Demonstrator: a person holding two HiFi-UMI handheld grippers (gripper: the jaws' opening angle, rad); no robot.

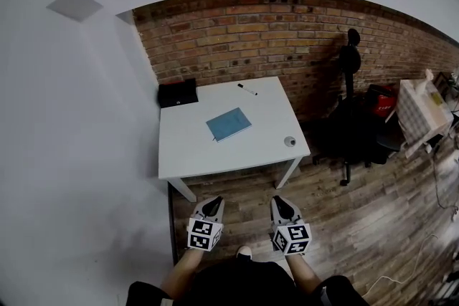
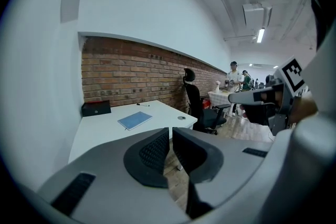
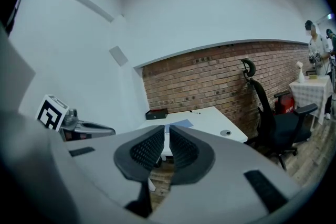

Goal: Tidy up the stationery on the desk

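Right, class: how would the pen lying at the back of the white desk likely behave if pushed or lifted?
The pen looks slim and stick-like, so a sideways push would probably roll it across the smooth desk. It seems rigid and light for its length, so it should lift without bending.

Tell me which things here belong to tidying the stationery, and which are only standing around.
Belong to the job: flat blue notebook, thin black marker pen, black rectangular case, small round grey object, all on the white square desk.
Standing around: black office chair, checked-cloth side table.
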